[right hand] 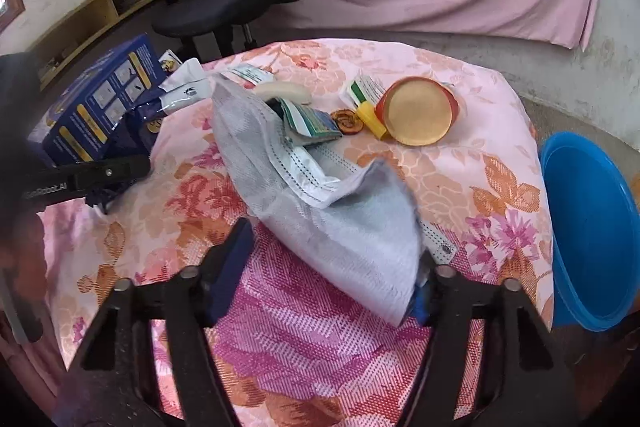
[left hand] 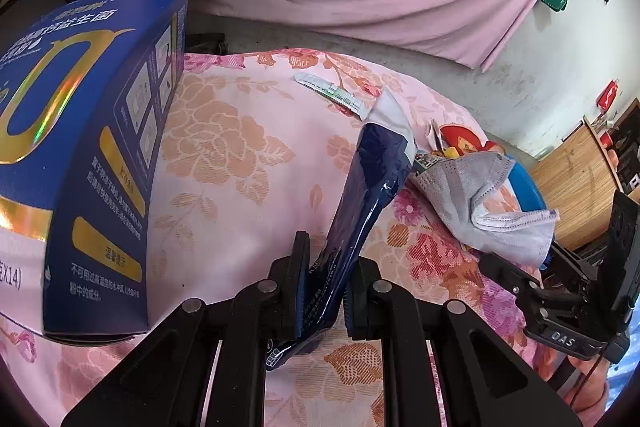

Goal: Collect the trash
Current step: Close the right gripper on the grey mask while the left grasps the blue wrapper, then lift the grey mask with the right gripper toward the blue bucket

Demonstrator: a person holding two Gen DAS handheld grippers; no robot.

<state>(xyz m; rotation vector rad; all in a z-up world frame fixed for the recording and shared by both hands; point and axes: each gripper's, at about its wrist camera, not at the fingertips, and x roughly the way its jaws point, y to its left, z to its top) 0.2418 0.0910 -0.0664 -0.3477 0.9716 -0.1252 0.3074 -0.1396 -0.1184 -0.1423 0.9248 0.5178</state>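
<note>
Left wrist view: we find left tongs [left hand: 324, 291] clamped on a limp, slippery dark blue foil pouch [left hand: 368, 187] above the surface, while right tongs [right hand: 332, 275] gape around a soft face mask [right hand: 320, 195].

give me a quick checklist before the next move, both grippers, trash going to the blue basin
1. Left gripper closed on the dark blue wrapper: ok, fingers pinch its lower end.
2. Wrapper clear of the blue box: ok, a gap shows between them.
3. Right gripper holding the face mask: not ok, jaws wide open, mask only draped over the right finger.
4. Blue basin within view and unobstructed: ok, beside the table edge on the right.
5. Basin contents: cannot tell, its inside is barely shown.
6. Remaining trash: not ok, red lid and small packets lie on the cloth.
</note>
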